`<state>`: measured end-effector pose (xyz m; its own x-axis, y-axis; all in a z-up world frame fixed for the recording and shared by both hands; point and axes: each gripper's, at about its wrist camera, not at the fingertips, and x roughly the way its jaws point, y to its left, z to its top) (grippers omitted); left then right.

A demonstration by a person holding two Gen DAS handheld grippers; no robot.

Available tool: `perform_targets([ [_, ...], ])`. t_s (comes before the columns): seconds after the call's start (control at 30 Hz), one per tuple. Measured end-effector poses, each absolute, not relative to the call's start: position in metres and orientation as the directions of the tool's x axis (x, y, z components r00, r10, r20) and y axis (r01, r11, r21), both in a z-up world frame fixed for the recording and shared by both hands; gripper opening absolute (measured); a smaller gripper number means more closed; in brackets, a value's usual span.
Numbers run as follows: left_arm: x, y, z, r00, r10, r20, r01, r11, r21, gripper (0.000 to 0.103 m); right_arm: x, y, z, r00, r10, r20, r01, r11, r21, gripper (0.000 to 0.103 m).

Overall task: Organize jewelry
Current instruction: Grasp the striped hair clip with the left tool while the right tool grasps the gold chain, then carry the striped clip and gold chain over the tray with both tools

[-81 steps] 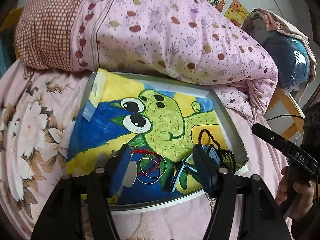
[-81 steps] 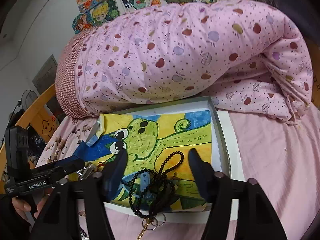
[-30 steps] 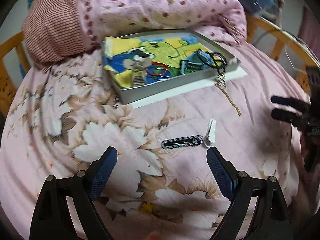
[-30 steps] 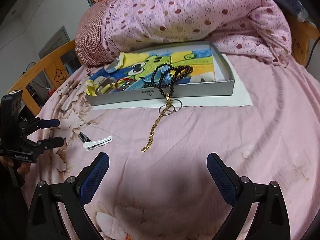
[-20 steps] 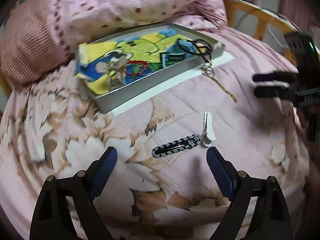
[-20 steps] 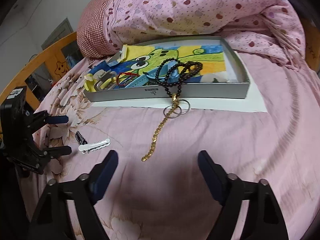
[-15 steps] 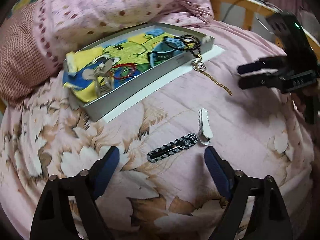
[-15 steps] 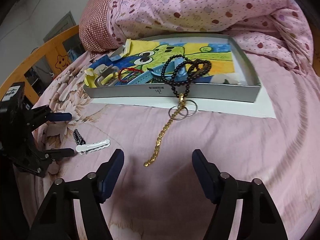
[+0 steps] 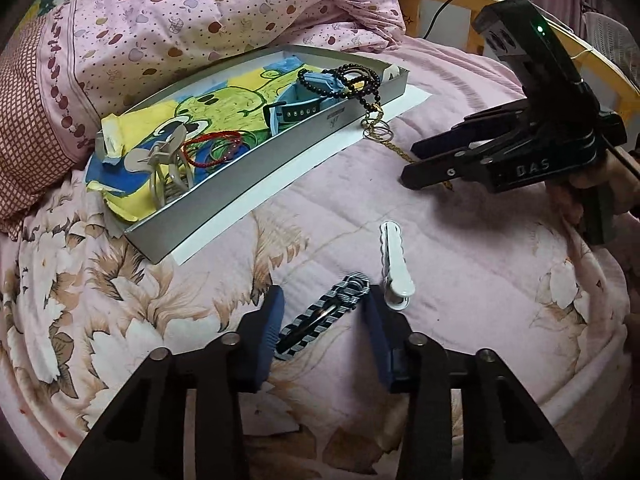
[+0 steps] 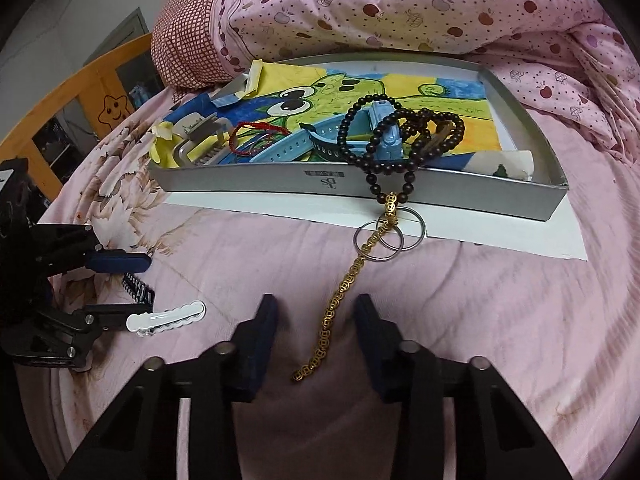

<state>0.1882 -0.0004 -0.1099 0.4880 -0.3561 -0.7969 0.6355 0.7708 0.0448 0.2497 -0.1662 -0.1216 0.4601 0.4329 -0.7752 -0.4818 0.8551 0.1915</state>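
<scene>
A grey tray (image 9: 248, 196) (image 10: 460, 194) lined with a frog drawing sits on the bed and holds a claw clip, red bracelets, a blue watch and black bead strands (image 10: 400, 136). A gold chain (image 10: 344, 292) with two metal rings hangs over the tray's front wall onto the bed. My right gripper (image 10: 316, 316) is open, its fingers on either side of the chain's lower part. A striped hair clip (image 9: 324, 316) and a white hair clip (image 9: 394, 264) lie on the bed. My left gripper (image 9: 324, 312) is open around the striped clip.
A rolled pink quilt (image 10: 420, 4) lies behind the tray. White paper (image 9: 304, 168) sticks out under the tray. An orange wooden bed rail (image 10: 60, 92) runs at the left. The right gripper also shows in the left wrist view (image 9: 440, 156).
Both grippers drew back from the tray, then moved down to the bed. The left one closed in around the striped clip, the right one around the gold chain; both jaw gaps have narrowed.
</scene>
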Motion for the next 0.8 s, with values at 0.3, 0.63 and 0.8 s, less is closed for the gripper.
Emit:
perform_targets([
  [0.3, 0.189, 0.002, -0.106, 0.473, -0.349, -0.809, 0.573, 0.819, -0.018, 0.018, 0.238, -0.171, -0.125, 0.418, 0.473, -0.776, -0.445, 0.851, 0.279, 0.006],
  [0.63, 0.184, 0.014, -0.095, 0.435, -0.347, -0.831, 0.431, 0.89, -0.145, 0.01, 0.192, -0.179, -0.121, 0.377, 0.56, -0.737, -0.428, 0.811, 0.398, 0.004],
  [0.8, 0.173, 0.015, -0.088, 0.421, -0.35, -0.837, 0.377, 0.907, -0.19, 0.01, 0.174, -0.183, -0.114, 0.361, 0.606, -0.709, -0.418, 0.784, 0.458, 0.004],
])
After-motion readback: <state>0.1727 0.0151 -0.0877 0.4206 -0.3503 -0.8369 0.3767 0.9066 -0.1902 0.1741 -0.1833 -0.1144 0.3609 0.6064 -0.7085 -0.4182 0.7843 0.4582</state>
